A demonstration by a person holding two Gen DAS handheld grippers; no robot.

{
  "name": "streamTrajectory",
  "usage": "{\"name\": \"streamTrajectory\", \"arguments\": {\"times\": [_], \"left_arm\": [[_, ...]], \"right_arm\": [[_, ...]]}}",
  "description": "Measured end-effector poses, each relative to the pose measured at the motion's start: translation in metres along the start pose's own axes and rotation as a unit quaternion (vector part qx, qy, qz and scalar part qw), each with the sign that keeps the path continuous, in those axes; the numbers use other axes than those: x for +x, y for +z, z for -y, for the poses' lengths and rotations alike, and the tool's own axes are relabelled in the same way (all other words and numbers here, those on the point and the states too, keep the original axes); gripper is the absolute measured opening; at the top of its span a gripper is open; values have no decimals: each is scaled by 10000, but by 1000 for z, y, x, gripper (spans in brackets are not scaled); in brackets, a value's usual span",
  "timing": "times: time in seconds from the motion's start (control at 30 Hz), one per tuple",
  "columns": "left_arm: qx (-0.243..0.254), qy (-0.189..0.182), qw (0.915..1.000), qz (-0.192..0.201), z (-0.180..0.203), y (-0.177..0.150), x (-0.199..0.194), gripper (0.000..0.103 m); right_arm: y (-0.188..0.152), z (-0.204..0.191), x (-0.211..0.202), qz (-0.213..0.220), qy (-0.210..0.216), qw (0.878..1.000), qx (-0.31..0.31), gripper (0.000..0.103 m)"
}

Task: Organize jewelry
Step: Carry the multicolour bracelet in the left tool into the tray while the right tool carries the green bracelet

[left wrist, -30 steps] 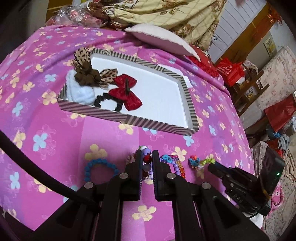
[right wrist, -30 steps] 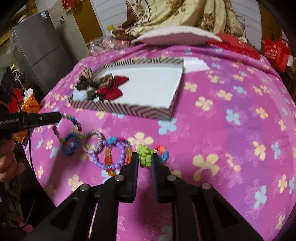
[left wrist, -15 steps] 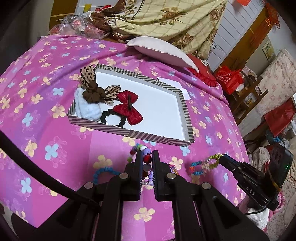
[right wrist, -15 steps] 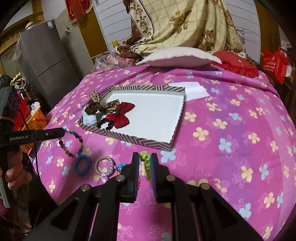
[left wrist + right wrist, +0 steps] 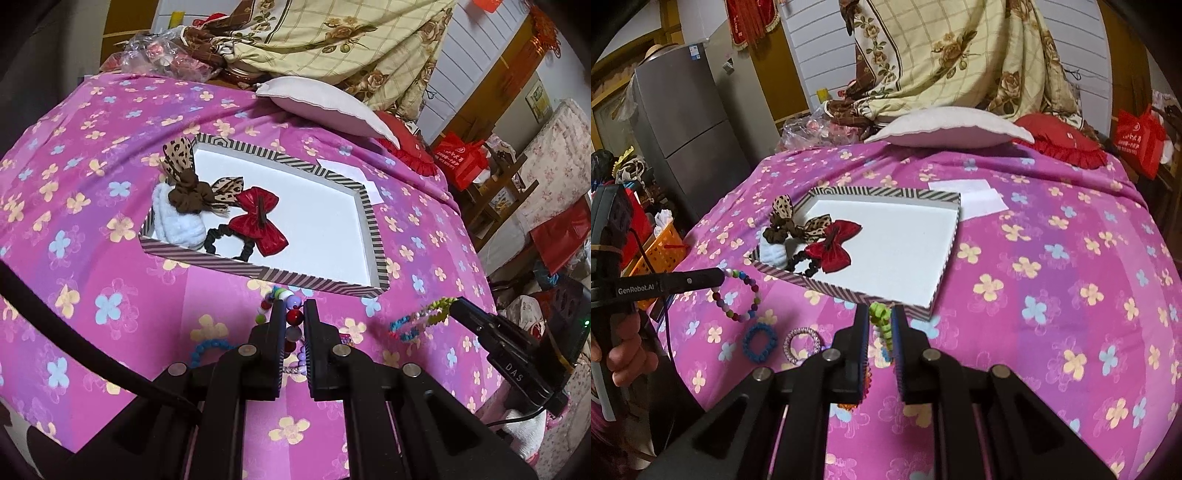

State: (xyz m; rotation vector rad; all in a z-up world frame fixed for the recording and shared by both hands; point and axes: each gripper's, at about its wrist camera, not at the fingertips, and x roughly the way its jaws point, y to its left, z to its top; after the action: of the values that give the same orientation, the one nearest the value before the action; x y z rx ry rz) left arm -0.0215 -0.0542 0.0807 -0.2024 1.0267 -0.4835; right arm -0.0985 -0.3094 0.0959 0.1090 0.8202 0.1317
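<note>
A striped tray (image 5: 321,282) (image 5: 846,291) with a white floor lies on the pink flowered bedspread. It holds a red bow (image 5: 258,221), a leopard bow, a white scrunchie and a black hair tie at its left end. My left gripper (image 5: 294,314) (image 5: 720,275) is shut on a multicolour bead bracelet (image 5: 746,295), held above the bedspread just short of the tray's near wall. My right gripper (image 5: 880,321) (image 5: 456,306) is shut on a green and multicolour woven bracelet (image 5: 417,321) (image 5: 881,321), also lifted near the tray's front right corner.
A blue bracelet (image 5: 760,341) and a pale sparkly bracelet (image 5: 801,343) lie on the bedspread before the tray. White paper (image 5: 975,199) lies behind the tray. A pillow (image 5: 945,127), a red cushion and blankets are at the back. A grey fridge (image 5: 687,122) stands left.
Both grippers have risen from the bedspread, each lifting its bracelet clear of the cloth and nearer the tray's front edge. The other bracelets stayed put.
</note>
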Motion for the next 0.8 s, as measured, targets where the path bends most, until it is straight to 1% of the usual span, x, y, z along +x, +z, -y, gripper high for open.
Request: {"name": "streamTrajectory", "arguments": {"times": [0.2,0.47,0.63,0.8], "left_arm": [[66,131,9999,12,6,12,8,22],[224,416,9989,43,15,31,25,22],[370,608,9975,22,23,44,42,22],[343,717,9968,-46,25,58,64,22]], "right_arm": [[17,-2,6,15,4,10000,-77,12],[45,-1,23,1,-35,9999,-137,12],[56,3,44,-126,23,9998,-120,12],[62,2,71,-341,131,9992,-166,12]]}}
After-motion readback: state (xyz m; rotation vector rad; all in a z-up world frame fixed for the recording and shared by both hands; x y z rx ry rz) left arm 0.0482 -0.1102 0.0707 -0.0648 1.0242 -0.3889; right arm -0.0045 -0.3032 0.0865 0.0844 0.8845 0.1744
